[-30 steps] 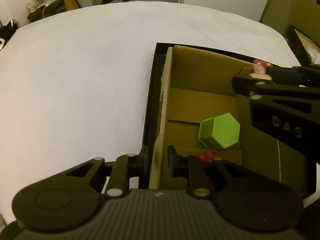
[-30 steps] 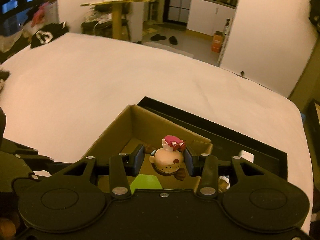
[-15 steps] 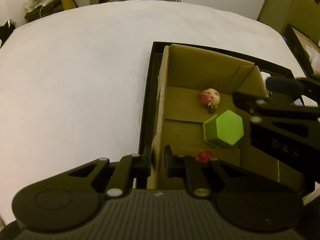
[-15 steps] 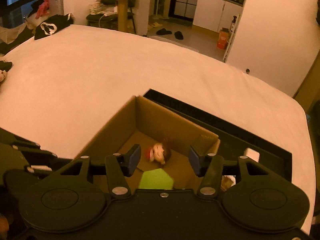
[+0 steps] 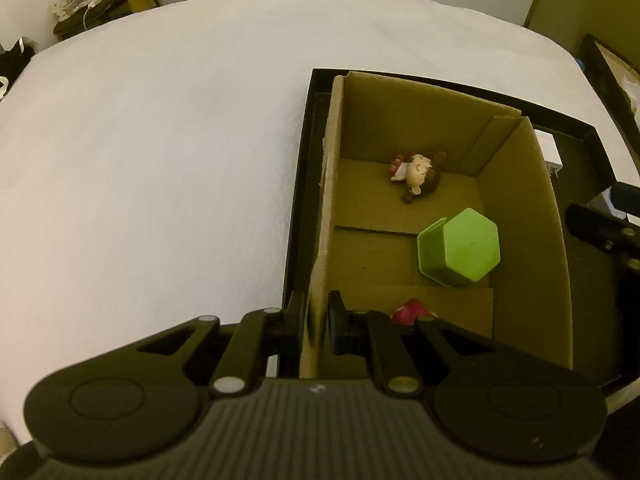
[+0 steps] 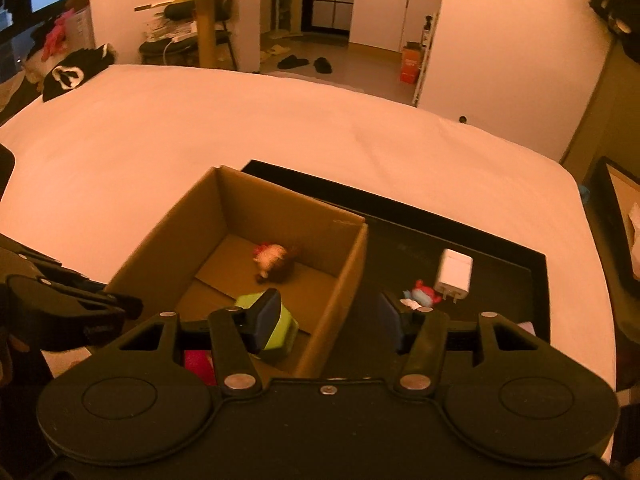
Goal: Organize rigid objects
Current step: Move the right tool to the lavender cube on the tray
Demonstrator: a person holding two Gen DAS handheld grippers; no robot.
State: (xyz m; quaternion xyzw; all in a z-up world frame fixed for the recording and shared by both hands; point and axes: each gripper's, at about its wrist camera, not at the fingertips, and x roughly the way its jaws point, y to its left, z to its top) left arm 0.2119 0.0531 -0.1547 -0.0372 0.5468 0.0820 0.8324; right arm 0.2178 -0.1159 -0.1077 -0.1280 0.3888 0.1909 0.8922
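Note:
A cardboard box stands in a black tray on a white bed. In the box lie a small doll figure, a green hexagonal cup and a red toy. My left gripper is shut on the box's left wall near its front corner. My right gripper is open and empty, above the box's right wall. A white charger and a small red-blue figure lie in the tray.
The white bed spreads left and behind. Another black tray with a box sits at the right edge. A table, slippers and clutter are on the floor beyond the bed.
My right gripper opened and let go of the doll figure, which dropped into the box. The right gripper then drew back and to the right. The left gripper kept hold of the box wall.

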